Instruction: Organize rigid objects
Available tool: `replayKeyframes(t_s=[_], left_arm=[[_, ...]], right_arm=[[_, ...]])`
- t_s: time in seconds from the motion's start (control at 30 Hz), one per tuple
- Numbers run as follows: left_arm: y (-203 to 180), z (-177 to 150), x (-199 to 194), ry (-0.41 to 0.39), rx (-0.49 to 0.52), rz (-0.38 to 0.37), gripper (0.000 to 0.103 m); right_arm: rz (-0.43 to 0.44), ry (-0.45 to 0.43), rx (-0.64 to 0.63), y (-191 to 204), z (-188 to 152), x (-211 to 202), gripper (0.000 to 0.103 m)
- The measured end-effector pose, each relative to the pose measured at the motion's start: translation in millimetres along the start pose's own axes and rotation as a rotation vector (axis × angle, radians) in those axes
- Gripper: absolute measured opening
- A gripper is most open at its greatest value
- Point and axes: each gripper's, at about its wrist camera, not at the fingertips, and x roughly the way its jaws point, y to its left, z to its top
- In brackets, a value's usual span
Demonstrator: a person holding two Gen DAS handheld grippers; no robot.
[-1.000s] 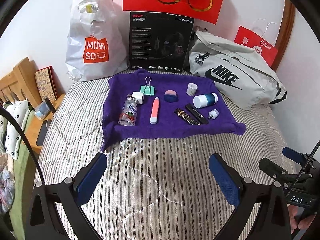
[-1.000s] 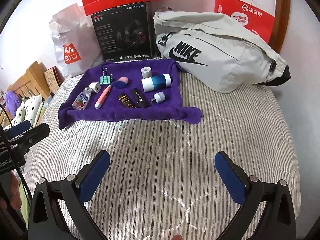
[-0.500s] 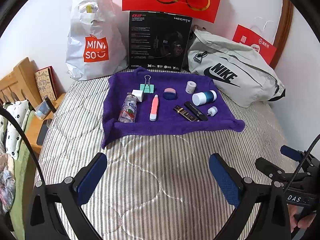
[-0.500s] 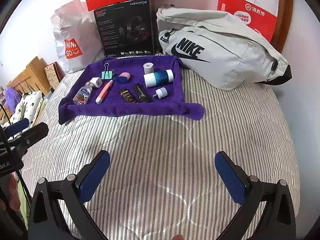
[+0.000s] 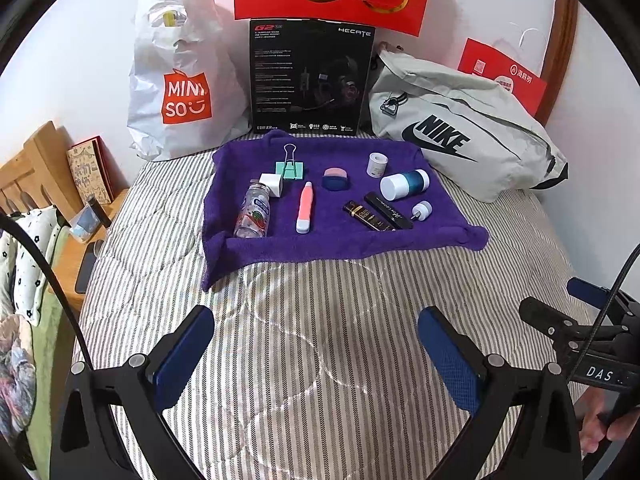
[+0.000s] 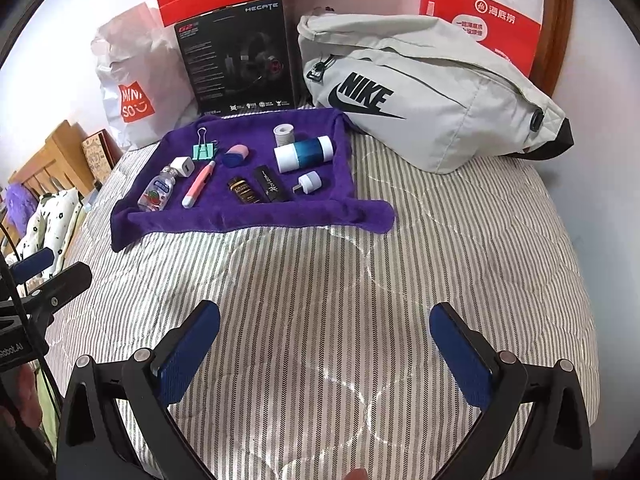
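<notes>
A purple towel [image 5: 320, 240] [image 6: 224, 216] lies on the striped bed and carries several small items: a clear bottle [image 5: 253, 211] [image 6: 157, 191], a pink pen-like tube [image 5: 305, 208] [image 6: 197, 185], a green binder clip [image 5: 290, 166], a white cube plug [image 5: 272, 184], a blue-and-pink case [image 5: 335, 178], a white-and-teal cylinder [image 5: 404, 184] [image 6: 303, 153], two dark tubes [image 5: 378, 214] [image 6: 258, 189], a small white roll [image 5: 377, 164]. My left gripper [image 5: 314, 350] stands open above bare bedding, well short of the towel. Likewise open and empty is my right gripper [image 6: 324, 350].
Against the wall stand a white Miniso bag [image 5: 182, 80], a black headset box [image 5: 310, 76], red bags, and a grey Nike bag [image 5: 468, 136] [image 6: 424, 92] right of the towel. A wooden bedside stand [image 5: 76, 256] is left of the bed. Striped bedding [image 6: 360, 272] lies between grippers and towel.
Both cameras have drifted slightly, so the towel sits a little higher and farther in view. Nothing on the towel has moved and both grippers stay open.
</notes>
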Motion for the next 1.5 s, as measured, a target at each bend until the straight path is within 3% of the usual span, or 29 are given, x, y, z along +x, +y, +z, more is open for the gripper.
replayKeyframes(t_s=[1.5], left_arm=[[-2.0,0.9,0.8,0.015,0.03,0.001,0.103]], right_arm=[[0.004,-0.004,0.01,-6.8,-1.2,-4.3,0.103]])
